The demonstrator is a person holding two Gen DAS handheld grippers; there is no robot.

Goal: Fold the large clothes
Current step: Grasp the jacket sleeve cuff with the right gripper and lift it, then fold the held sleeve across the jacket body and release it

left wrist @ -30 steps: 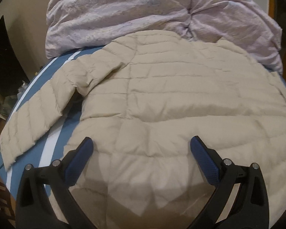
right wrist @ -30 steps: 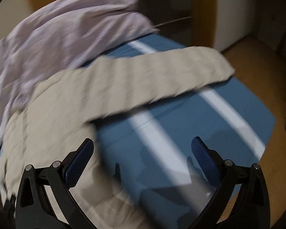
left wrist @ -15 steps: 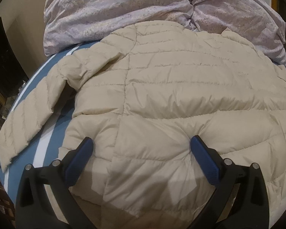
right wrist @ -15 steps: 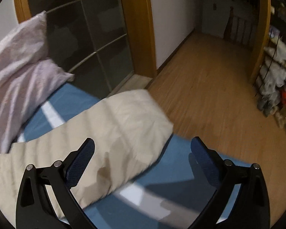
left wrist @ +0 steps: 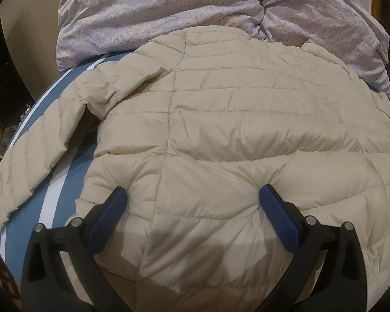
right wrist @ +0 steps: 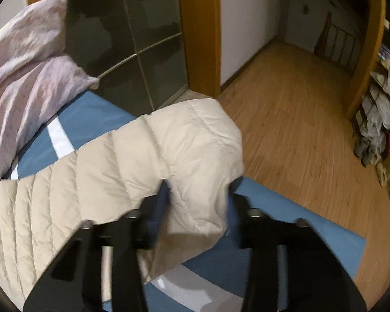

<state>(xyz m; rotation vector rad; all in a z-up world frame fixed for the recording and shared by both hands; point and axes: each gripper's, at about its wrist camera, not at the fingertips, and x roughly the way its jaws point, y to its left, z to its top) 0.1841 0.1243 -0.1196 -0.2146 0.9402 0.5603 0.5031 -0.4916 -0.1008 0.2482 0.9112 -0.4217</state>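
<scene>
A cream quilted puffer jacket lies back up on the blue striped bed. My left gripper is open, its blue fingertips pressed into the jacket's lower back near the hem. One sleeve lies out to the left. In the right wrist view the other sleeve reaches to the bed's corner, and my right gripper is closing around its cuff end, with the jaws narrowed on the puffy fabric.
A crumpled lilac duvet lies at the head of the bed, also in the right wrist view. Past the bed's corner are wooden floor, a glass wardrobe door and a cluttered rack.
My right gripper swung to the sleeve end at the bed's corner and its jaws narrowed around the cuff. My left gripper moved forward and pressed down into the jacket's lower back.
</scene>
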